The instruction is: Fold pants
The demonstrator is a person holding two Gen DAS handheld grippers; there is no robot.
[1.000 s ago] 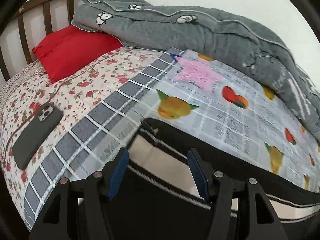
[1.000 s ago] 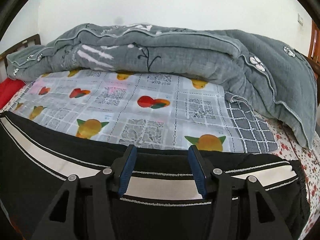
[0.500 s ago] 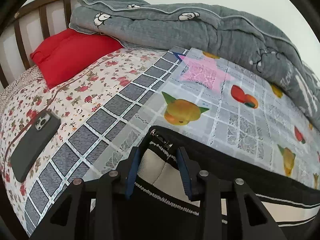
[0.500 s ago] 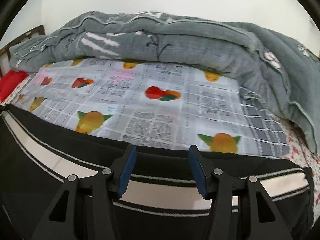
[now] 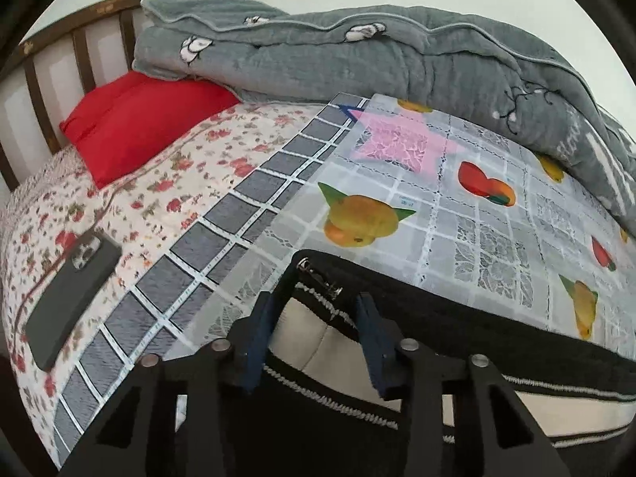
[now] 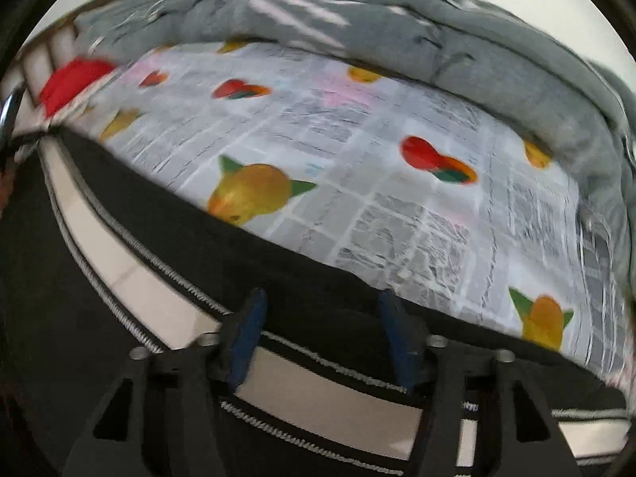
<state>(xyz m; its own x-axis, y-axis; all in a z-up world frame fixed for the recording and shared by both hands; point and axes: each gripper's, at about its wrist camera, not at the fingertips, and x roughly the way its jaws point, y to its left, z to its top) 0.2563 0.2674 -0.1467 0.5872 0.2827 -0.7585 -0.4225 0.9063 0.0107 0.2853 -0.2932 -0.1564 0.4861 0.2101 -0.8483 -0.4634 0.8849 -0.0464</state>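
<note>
Black pants (image 5: 457,326) with a cream side stripe edged in white stitching lie flat along the near side of a fruit-print sheet (image 5: 469,206). My left gripper (image 5: 316,314) sits at the pants' left end by a small zipper pull (image 5: 318,274), its blue pads (image 5: 260,334) partly closed with the cloth between them. My right gripper (image 6: 322,310) hovers over the pants (image 6: 302,278) further along, jaws wide open and empty. The right wrist view is blurred.
A grey quilt (image 5: 397,55) is heaped along the back; it also shows in the right wrist view (image 6: 437,31). A red pillow (image 5: 147,123) lies by the wooden headboard (image 5: 59,67). A dark phone (image 5: 71,298) lies on the floral bedspread (image 5: 167,198) at left.
My left gripper moved to the pants' left end and narrowed its jaws around the cloth. My right gripper has swung left along the pants, still wide open.
</note>
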